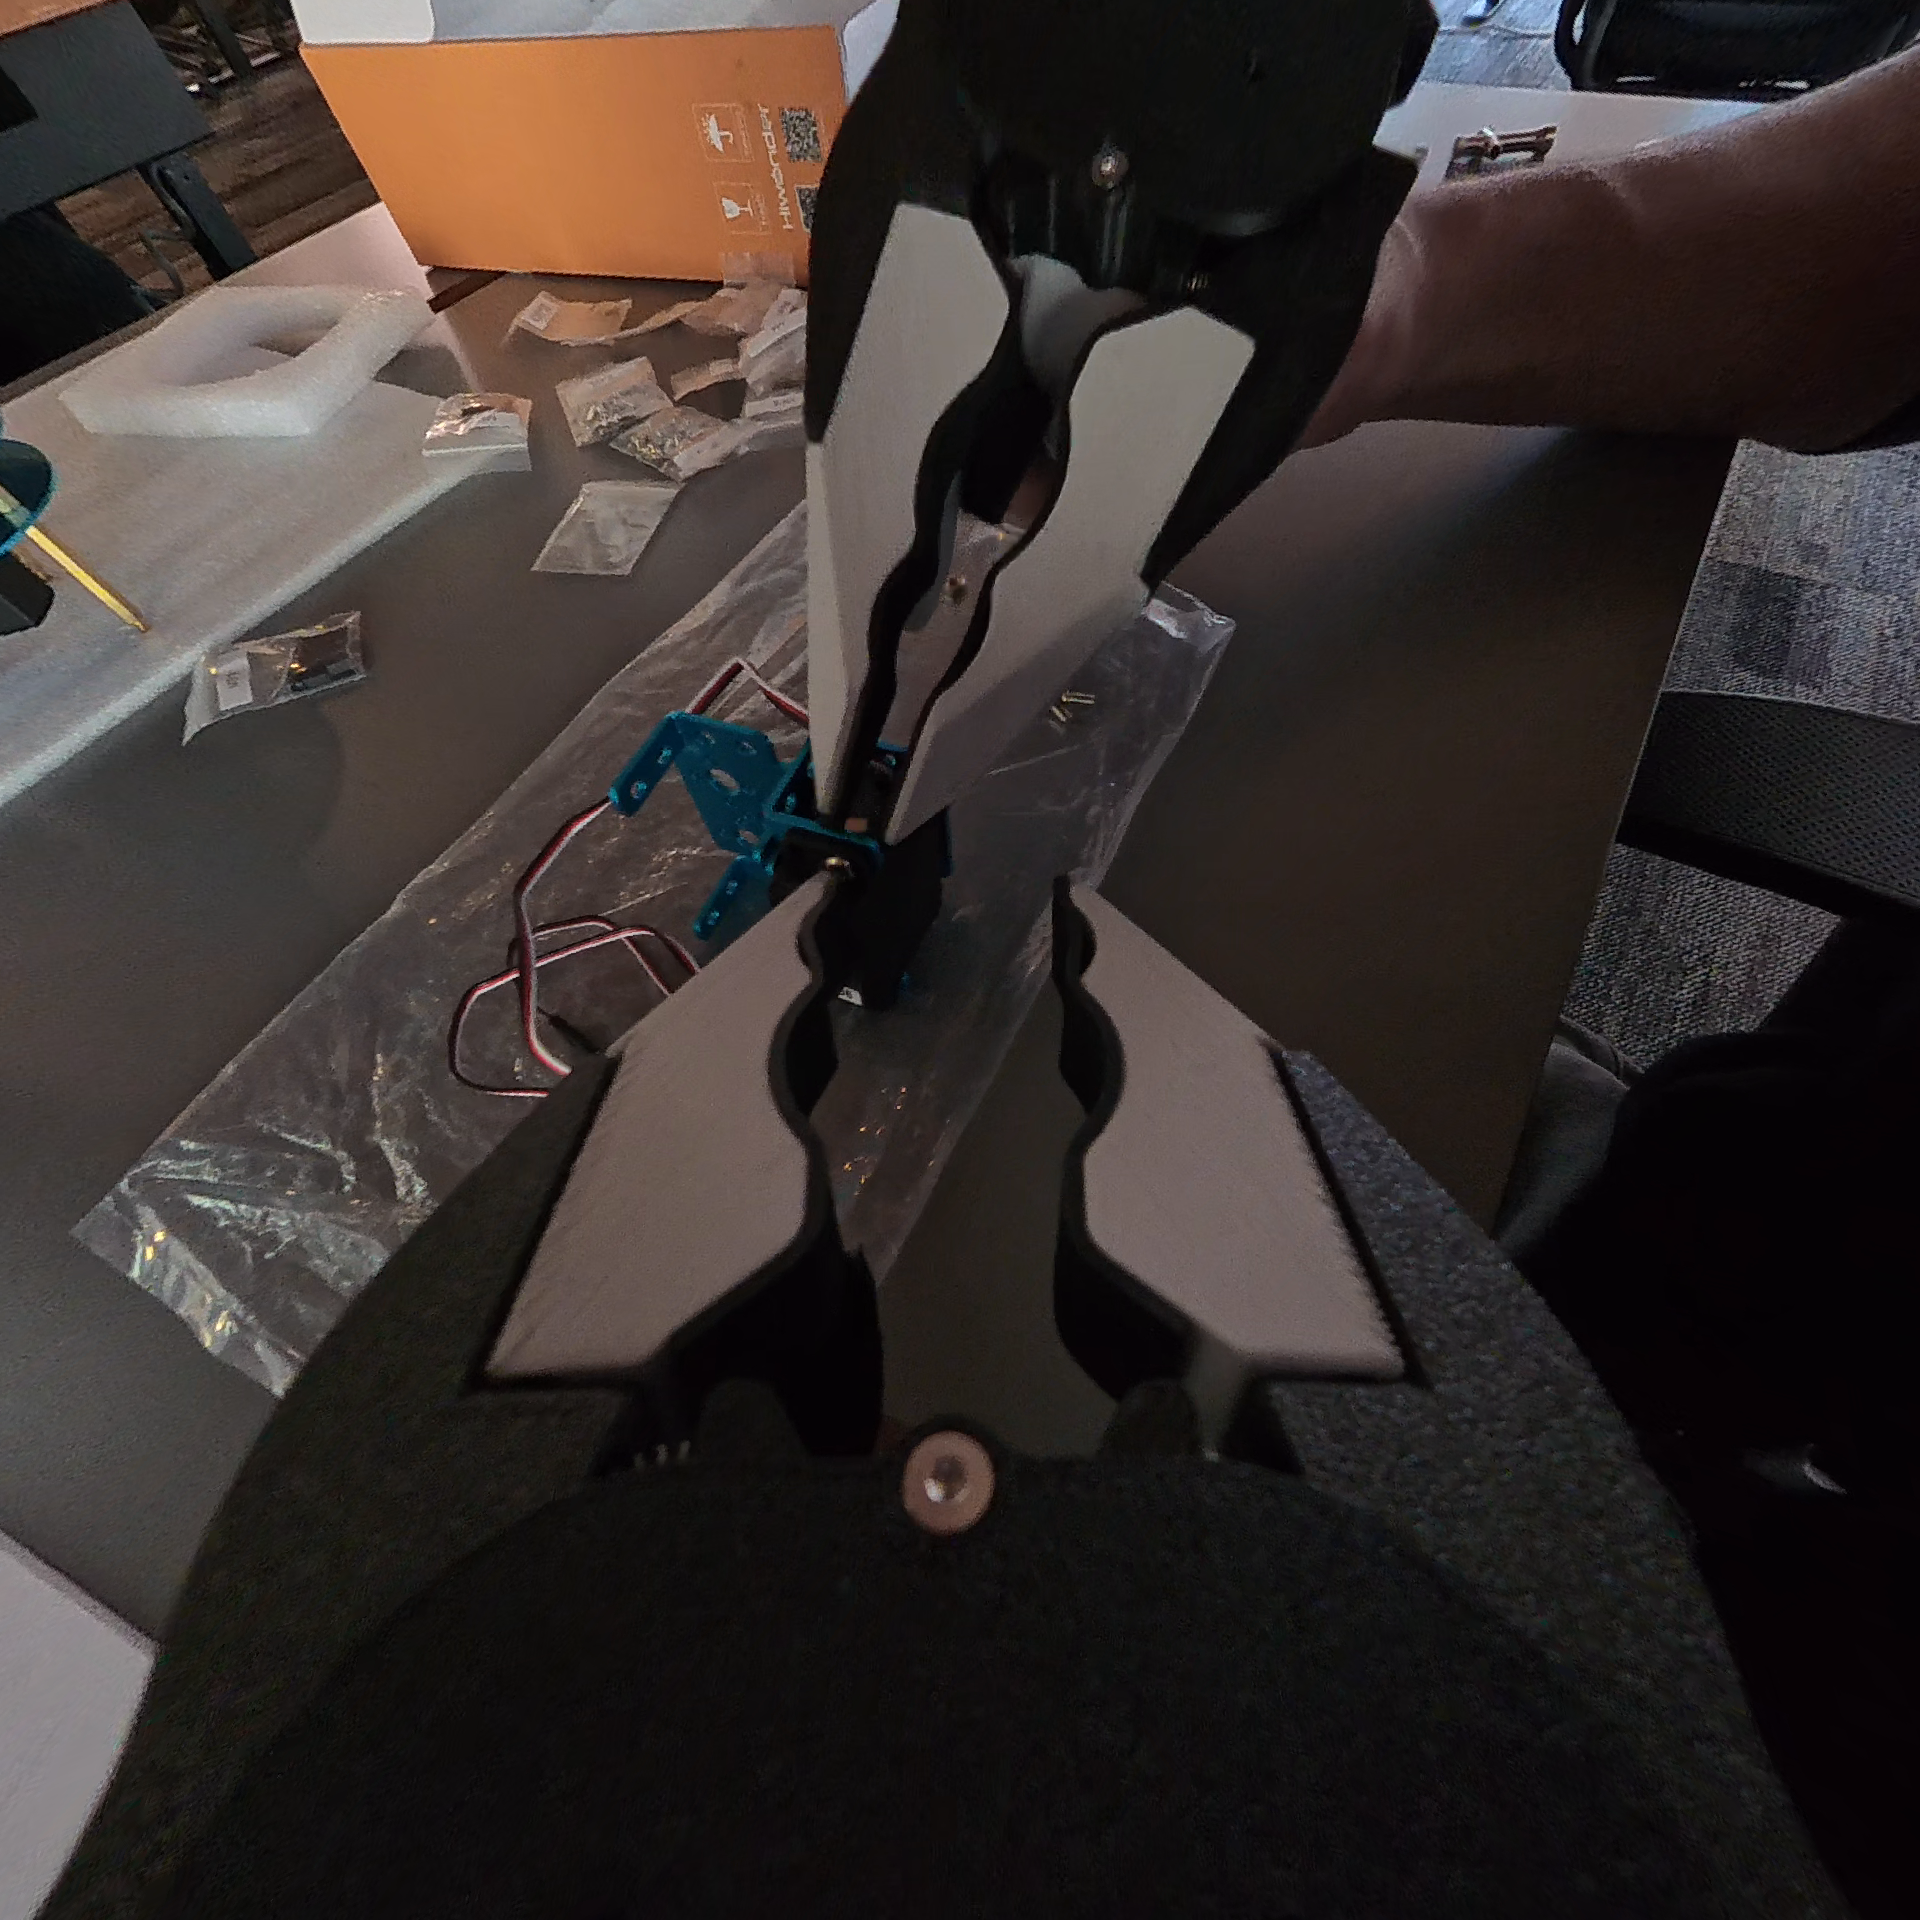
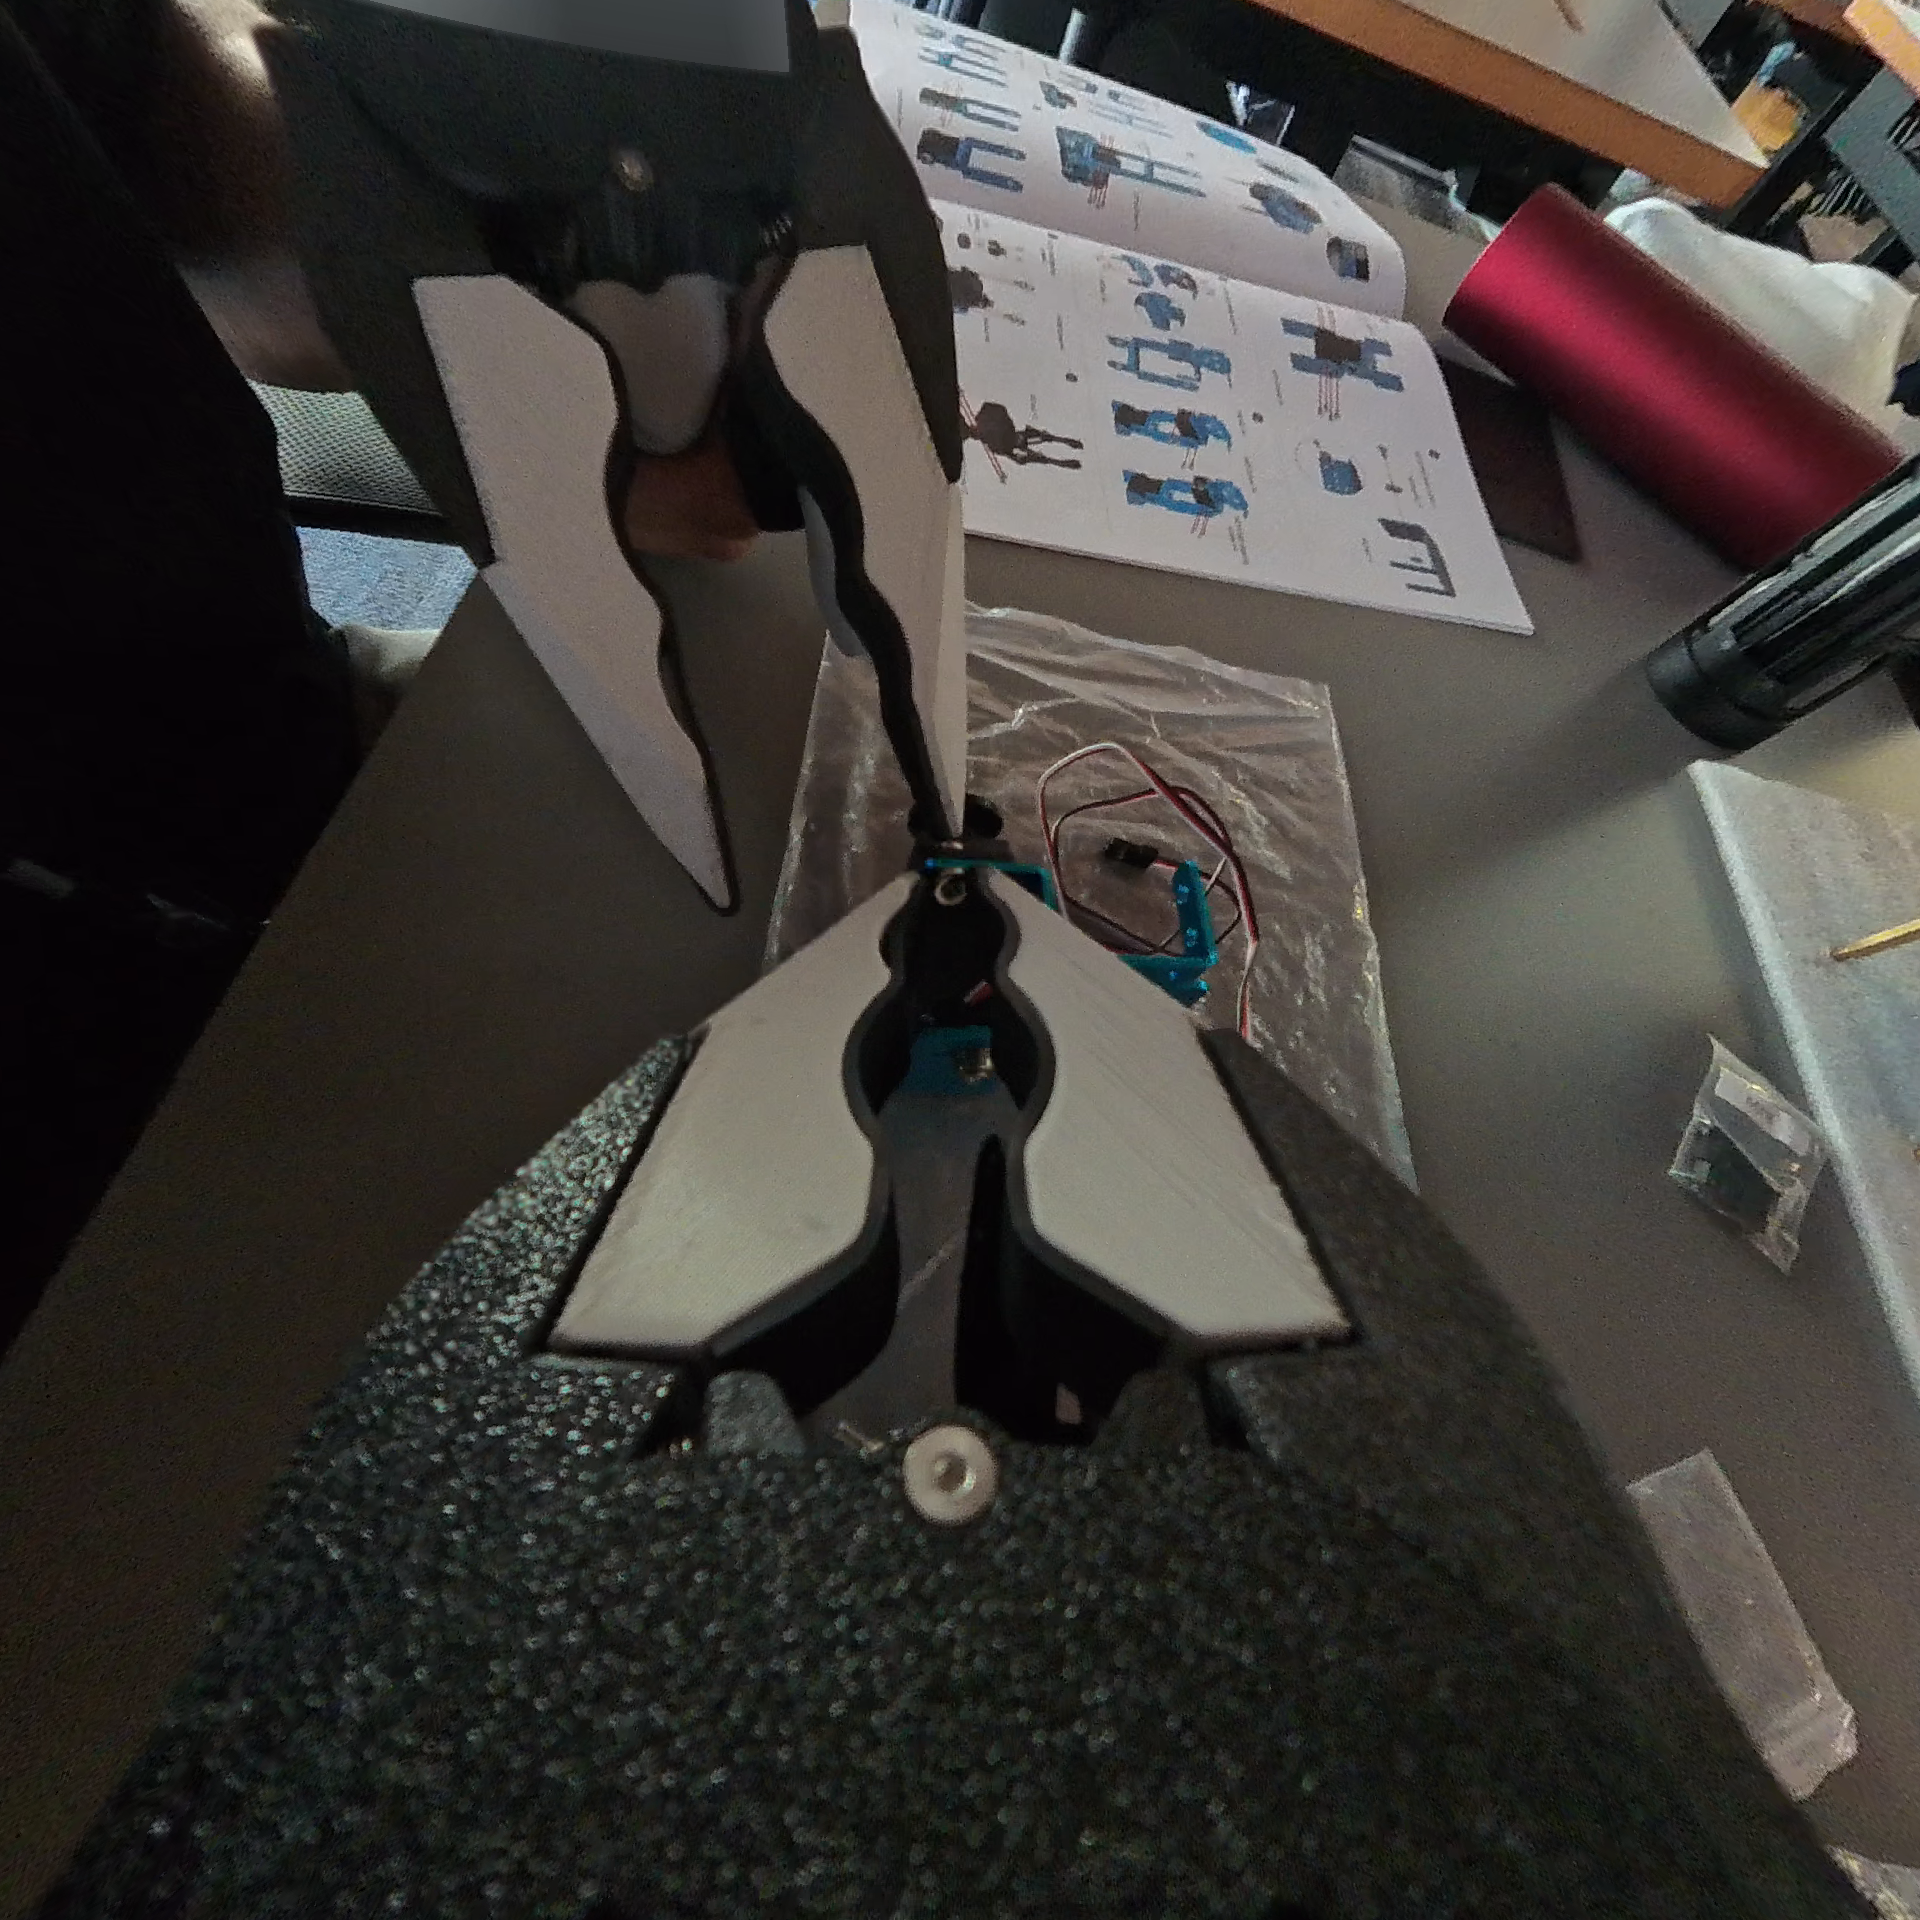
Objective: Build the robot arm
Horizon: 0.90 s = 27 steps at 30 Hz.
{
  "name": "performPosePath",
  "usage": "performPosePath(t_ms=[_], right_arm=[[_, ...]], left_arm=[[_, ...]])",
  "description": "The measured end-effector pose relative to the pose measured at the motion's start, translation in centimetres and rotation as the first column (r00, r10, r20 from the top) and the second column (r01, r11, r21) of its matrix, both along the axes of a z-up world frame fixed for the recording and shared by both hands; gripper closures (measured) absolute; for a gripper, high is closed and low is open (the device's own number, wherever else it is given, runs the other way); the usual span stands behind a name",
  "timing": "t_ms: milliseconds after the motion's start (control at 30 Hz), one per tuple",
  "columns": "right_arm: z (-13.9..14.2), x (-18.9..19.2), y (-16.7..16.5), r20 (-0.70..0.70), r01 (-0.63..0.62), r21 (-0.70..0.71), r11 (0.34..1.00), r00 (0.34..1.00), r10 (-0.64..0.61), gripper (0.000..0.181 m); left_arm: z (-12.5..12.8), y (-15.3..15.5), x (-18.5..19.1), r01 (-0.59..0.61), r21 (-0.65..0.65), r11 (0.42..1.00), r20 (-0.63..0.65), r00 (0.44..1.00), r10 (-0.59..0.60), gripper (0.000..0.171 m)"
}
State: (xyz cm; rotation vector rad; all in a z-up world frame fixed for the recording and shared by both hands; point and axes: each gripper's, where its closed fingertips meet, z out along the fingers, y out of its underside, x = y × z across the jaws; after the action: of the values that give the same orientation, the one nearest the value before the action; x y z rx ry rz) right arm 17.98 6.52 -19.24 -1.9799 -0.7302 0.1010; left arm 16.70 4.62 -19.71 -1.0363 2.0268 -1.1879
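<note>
A blue metal bracket point(image 1: 717, 779) joined to a black servo point(image 1: 899, 914) with red, white and black wires point(image 1: 540, 935) sits over a clear plastic bag point(image 1: 416, 1091) on the grey table. My right gripper point(image 2: 954, 883) is shut on this servo point(image 2: 935, 956), with the bracket point(image 2: 1190, 925) off to its right. In the left wrist view it point(image 1: 868, 821) reaches down from above. My left gripper point(image 1: 940, 888) is open, and its left fingertip rests against the assembly. In the right wrist view it point(image 2: 842, 862) comes from the top, jaws spread.
An orange cardboard box point(image 1: 571, 156), white foam point(image 1: 239, 364) and several small parts bags point(image 1: 644, 416) lie at the far left. Loose screws point(image 1: 1070, 712) sit on the plastic. An open manual point(image 2: 1195, 364), red cylinder point(image 2: 1662, 364) and black tool point(image 2: 1787, 644) lie beyond. My left and right fingertips are right by each other.
</note>
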Motion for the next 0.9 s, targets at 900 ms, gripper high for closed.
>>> performPosePath(t_ms=[900], right_arm=[[-0.02, 0.61, -0.26, -0.047, 0.033, -0.034, 0.999, 0.998, -0.034, 0.168]], left_arm=[[-0.01, 0.05, 0.25, -0.006, 0.005, 1.000, 0.005, 1.000, 0.006, 0.135]])
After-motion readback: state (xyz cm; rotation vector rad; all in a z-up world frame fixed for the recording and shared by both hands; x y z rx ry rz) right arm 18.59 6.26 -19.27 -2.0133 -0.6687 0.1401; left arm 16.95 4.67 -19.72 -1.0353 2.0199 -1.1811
